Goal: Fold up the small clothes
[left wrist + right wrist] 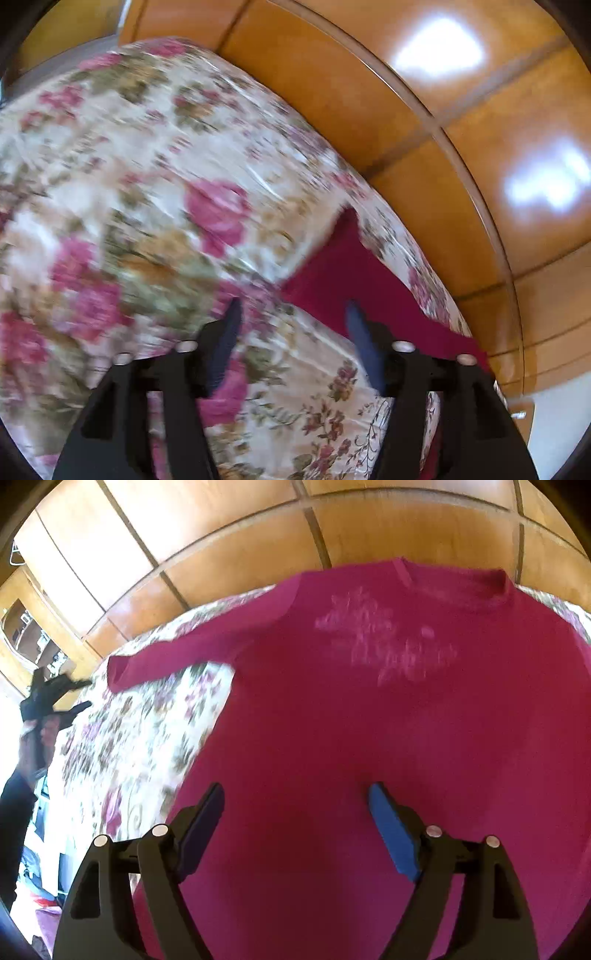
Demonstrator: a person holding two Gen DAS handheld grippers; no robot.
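A magenta long-sleeved shirt (369, 738) with a pale print on the chest lies spread flat on a floral bedspread (140, 723), neck toward the wooden wall, one sleeve (192, 650) stretched out to the left. My right gripper (295, 794) is open and empty, hovering over the shirt's lower body. My left gripper (291, 310) is open and empty above the bedspread (129, 184), just left of the sleeve (354, 277). In the right wrist view the left gripper (70, 694) shows at the far left, held in a hand.
A wooden panelled wardrobe (424, 92) runs along the far side of the bed, also seen in the right wrist view (240, 546). Shelves with small items (33, 635) and clutter on the floor (40, 867) lie at the left. Both views are motion-blurred.
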